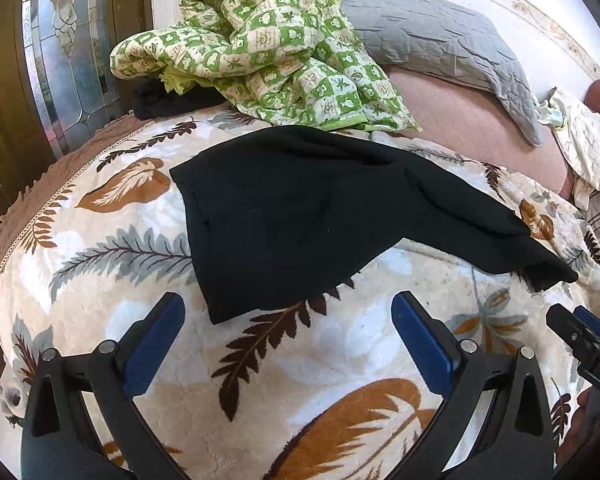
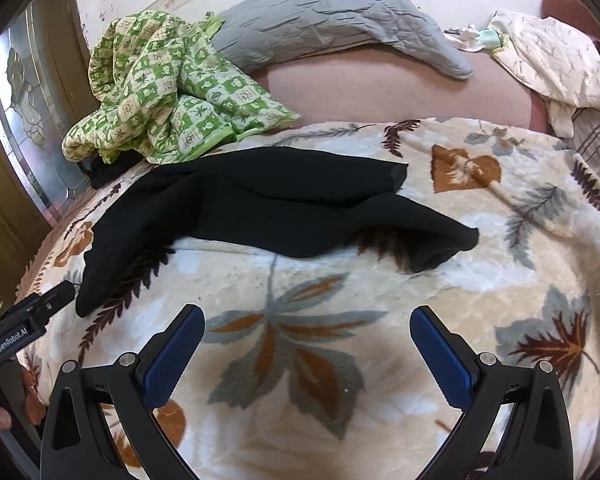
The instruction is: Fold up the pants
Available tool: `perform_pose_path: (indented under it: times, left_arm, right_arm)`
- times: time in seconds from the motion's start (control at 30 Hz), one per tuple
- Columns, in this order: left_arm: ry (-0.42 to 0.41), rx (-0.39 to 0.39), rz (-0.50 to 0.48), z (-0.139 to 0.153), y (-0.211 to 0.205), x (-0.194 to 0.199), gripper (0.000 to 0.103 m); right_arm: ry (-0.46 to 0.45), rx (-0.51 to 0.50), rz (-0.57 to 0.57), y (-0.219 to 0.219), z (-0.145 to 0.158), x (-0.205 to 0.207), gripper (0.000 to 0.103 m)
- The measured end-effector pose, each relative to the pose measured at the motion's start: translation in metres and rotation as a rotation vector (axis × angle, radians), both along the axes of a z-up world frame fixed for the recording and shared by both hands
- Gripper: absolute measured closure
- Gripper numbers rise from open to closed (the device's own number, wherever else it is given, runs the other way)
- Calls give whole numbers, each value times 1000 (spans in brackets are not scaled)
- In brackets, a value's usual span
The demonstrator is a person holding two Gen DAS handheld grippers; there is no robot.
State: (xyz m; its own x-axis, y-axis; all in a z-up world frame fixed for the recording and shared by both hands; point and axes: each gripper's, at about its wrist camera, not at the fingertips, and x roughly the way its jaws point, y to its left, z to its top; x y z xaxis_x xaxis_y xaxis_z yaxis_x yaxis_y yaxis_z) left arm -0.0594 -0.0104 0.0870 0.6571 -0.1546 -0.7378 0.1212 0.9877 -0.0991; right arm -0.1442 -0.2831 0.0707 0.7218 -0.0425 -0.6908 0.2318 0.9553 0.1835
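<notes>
Black pants (image 1: 308, 216) lie spread on a leaf-patterned blanket (image 1: 340, 360), waist end to the left, legs running right. In the right wrist view the pants (image 2: 260, 208) show two legs, one ending at the far middle and one nearer right. My left gripper (image 1: 288, 312) is open and empty, just in front of the pants' near edge. My right gripper (image 2: 306, 324) is open and empty, hovering over the blanket (image 2: 300, 360) short of the legs. The right gripper also shows in the left wrist view (image 1: 580, 332), and the left gripper in the right wrist view (image 2: 40, 308).
A crumpled green checked quilt (image 1: 268, 44) lies just behind the pants, with a dark cloth (image 1: 160, 100) under it. A grey pillow (image 1: 440, 44) and a cream cloth (image 1: 588, 148) lie farther back on the pink sheet. A glass door (image 1: 60, 60) stands left.
</notes>
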Motion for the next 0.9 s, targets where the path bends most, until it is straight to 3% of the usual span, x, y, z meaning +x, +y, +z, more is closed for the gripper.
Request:
perform_pose_path:
  times: [0.4, 0.5, 0.77, 0.9]
  left_arm:
    - [63, -43, 14, -11, -2, 13, 0]
    - [96, -117, 22, -16, 2, 16, 0]
    - [198, -474, 149, -41, 23, 29, 0]
    - [277, -601, 204, -61, 19, 39, 0]
  right_arm:
    - [23, 31, -10, -6, -12, 12, 1]
    - [30, 37, -19, -11, -16, 15, 1]
    - [43, 99, -71, -38, -32, 26, 1]
    - [35, 176, -127, -60, -40, 33, 1]
